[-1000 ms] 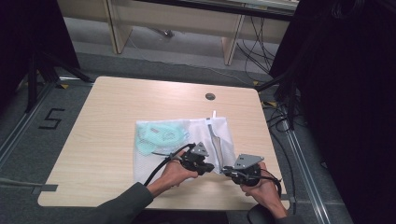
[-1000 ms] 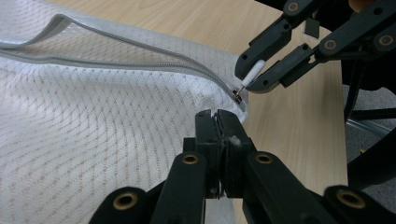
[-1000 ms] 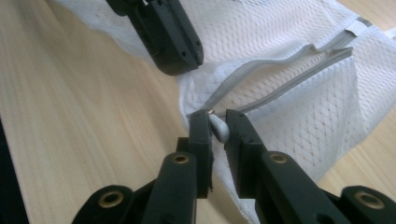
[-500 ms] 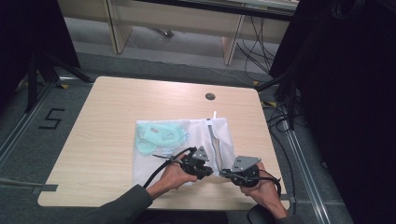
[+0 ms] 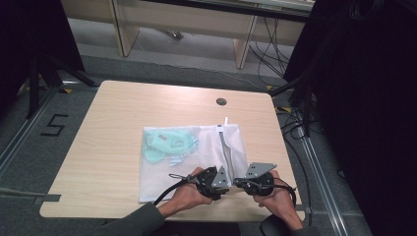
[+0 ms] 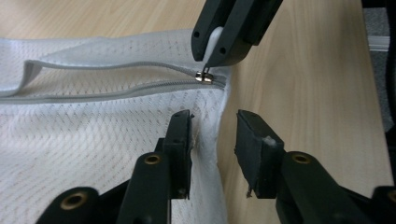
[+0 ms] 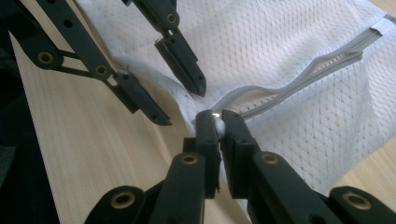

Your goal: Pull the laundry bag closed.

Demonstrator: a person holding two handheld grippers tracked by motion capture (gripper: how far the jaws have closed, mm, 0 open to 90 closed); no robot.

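Only floor marking "5", unlabelled mesh bag

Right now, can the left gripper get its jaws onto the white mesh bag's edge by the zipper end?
Probably yes. The left gripper is open, its jaws straddling the white mesh bag edge; the right gripper, farther along, pinches the metal zipper pull, clear of it.

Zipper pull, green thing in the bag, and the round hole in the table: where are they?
Zipper pull (image 6: 204, 77): left gripper view, on its metal slider.
Green thing (image 5: 166, 143): high view, on its middle, inside the mesh bag.
Hole (image 5: 221, 102): high view, on its dark centre.
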